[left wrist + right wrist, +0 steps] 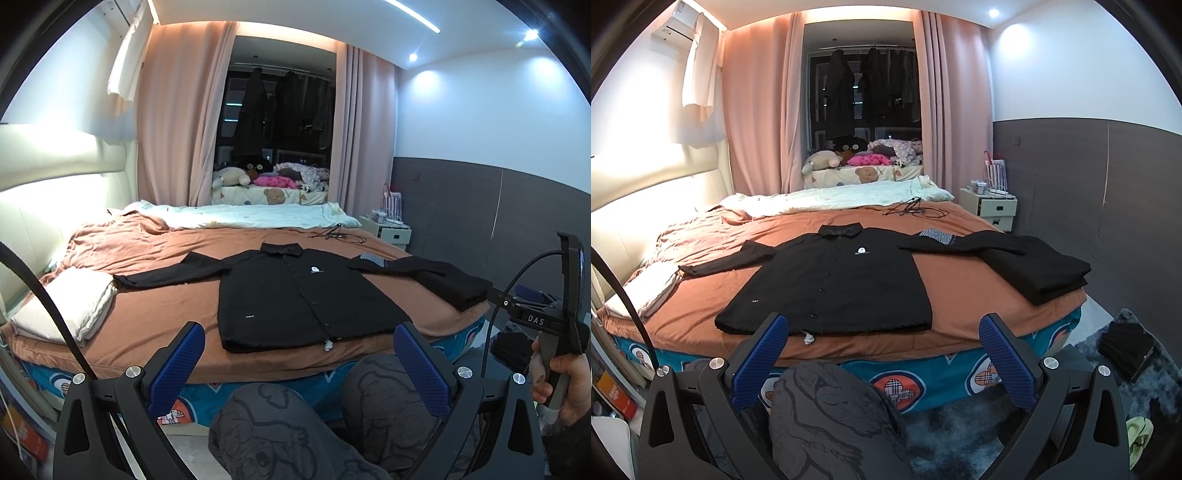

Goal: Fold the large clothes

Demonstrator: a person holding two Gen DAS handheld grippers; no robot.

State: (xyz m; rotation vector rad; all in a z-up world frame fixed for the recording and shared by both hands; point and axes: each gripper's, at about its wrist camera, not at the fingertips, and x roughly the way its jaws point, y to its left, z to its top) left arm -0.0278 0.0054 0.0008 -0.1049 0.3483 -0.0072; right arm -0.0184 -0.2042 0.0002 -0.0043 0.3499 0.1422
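A black buttoned jacket (295,295) (834,288) lies flat, front up, on the brown bedsheet (159,321), sleeves spread to both sides and collar toward the far end. My left gripper (299,339) hangs open off the near bed edge, above a person's knees, with nothing between its blue pads. My right gripper (882,332) is open too, just short of the jacket's hem. In the left wrist view the right gripper's body (569,306) shows at the right edge, held by a hand.
Folded black clothes (1038,269) are stacked at the bed's right corner. A white pillow (66,310) lies on the left side, a pale quilt (842,199) and cables at the far end. A nightstand (991,208) stands right. Dark clothes (1126,350) lie on the rug.
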